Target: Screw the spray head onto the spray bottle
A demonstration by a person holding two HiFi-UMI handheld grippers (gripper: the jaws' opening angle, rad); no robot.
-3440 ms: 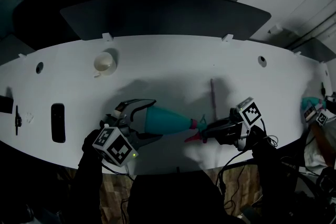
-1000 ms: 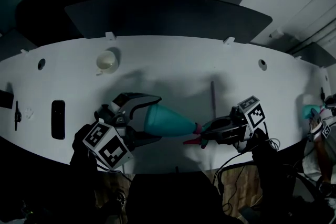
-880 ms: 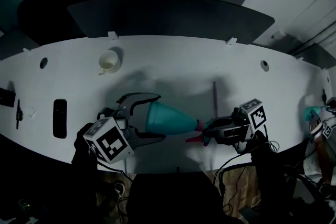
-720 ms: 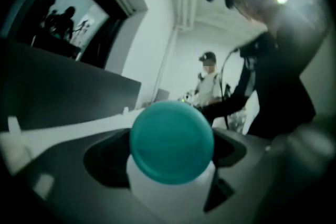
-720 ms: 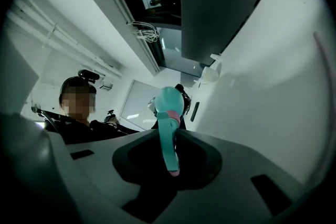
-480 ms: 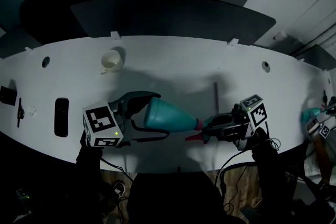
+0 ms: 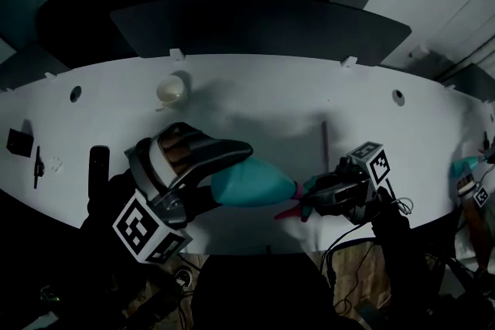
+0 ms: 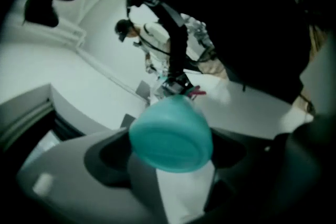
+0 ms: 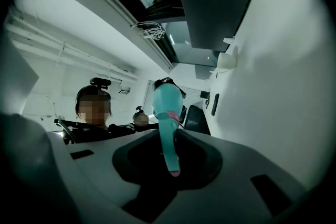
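Observation:
The teal cone-shaped spray bottle (image 7: 251, 185) lies level above the white table (image 7: 255, 93), its neck pointing right. My left gripper (image 7: 224, 178) has its jaws wide and shut on the bottle's broad base (image 8: 170, 134), one finger on each side. The teal spray head (image 7: 292, 205) with its pink trigger sits at the bottle's neck. My right gripper (image 7: 305, 203) is shut on it. In the right gripper view the spray head (image 9: 167, 139) runs out between the jaws of the right gripper (image 9: 170, 157), and the bottle (image 9: 168, 97) stands beyond it.
A white cup (image 7: 170, 91) stands at the back left. A black remote-like bar (image 7: 98, 166) and small dark items (image 7: 17, 141) lie at the left. A thin dark rod (image 7: 326, 139) lies behind the right gripper. A person (image 9: 94, 128) shows in the right gripper view.
The left gripper has rolled about the bottle's axis, its marker cube swinging down toward the table's near edge, and has risen with the bottle. The right gripper rose slightly with the spray head.

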